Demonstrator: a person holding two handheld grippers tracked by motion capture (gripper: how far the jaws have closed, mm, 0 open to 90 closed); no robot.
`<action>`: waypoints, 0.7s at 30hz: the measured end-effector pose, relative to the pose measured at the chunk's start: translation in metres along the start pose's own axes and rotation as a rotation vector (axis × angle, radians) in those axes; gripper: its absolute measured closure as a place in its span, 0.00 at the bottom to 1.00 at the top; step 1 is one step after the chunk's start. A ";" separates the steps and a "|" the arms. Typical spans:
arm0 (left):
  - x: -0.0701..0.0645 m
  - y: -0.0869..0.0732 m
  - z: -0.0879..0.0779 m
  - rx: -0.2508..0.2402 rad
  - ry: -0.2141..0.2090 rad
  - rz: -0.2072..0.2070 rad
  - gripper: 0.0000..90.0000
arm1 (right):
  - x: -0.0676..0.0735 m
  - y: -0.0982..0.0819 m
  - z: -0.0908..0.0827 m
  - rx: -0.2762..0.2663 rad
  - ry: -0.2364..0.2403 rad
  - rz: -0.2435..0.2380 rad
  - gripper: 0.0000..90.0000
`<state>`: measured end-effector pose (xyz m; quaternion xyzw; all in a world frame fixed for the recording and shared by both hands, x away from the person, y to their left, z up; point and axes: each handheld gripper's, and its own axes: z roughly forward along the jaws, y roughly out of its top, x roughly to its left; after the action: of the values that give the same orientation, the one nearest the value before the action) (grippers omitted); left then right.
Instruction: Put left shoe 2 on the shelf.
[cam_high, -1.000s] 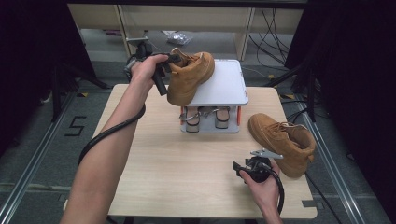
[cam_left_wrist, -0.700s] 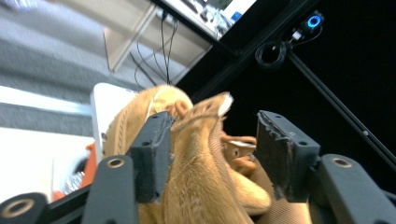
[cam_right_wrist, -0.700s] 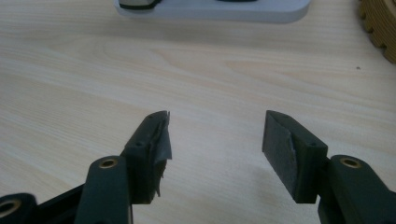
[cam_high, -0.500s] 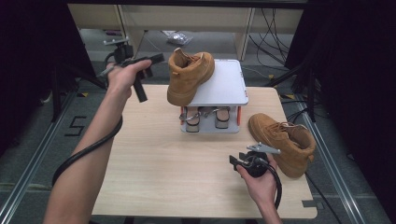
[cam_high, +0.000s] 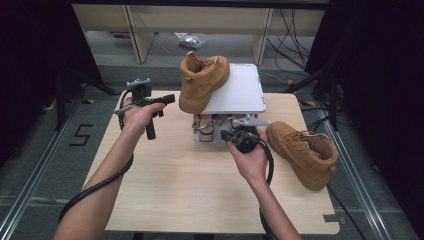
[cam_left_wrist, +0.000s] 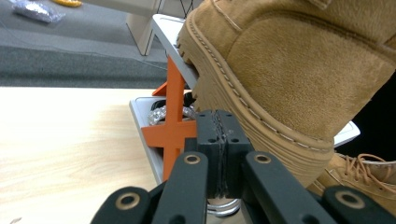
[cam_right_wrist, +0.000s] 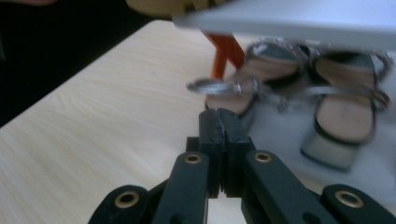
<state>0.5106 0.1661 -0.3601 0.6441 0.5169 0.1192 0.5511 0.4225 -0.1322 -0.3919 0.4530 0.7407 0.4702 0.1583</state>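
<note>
Dark room, pale wooden table (cam_high: 165, 175), boot (cam_high: 200, 80) on rack (cam_high: 240, 95), left gripper (cam_high: 167, 98) and right gripper (cam_high: 226, 135) just closed, empty.

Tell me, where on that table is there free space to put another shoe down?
The light wooden table is bare across its near half and along the left edge. It is crowded at the far middle, around the white two-level shoe rack with the tan suede boot on top, and at the right, where a second tan boot lies.

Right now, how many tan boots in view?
2. One boot sits tilted on the rack's white top shelf, overhanging its left edge. The other boot lies on the table, right of the rack.
</note>
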 end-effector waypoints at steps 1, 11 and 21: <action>-0.001 -0.001 0.002 0.007 0.003 0.007 0.99 | 0.002 0.006 0.005 -0.011 -0.002 -0.017 1.00; -0.004 -0.004 0.004 0.017 -0.008 0.017 0.98 | 0.021 0.049 0.046 -0.025 0.011 -0.036 1.00; -0.006 -0.005 0.006 0.015 -0.022 0.009 0.99 | 0.027 0.056 0.054 -0.021 -0.010 -0.037 1.00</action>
<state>0.5101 0.1575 -0.3641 0.6519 0.5086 0.1106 0.5514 0.4728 -0.0718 -0.3671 0.4398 0.7432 0.4727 0.1754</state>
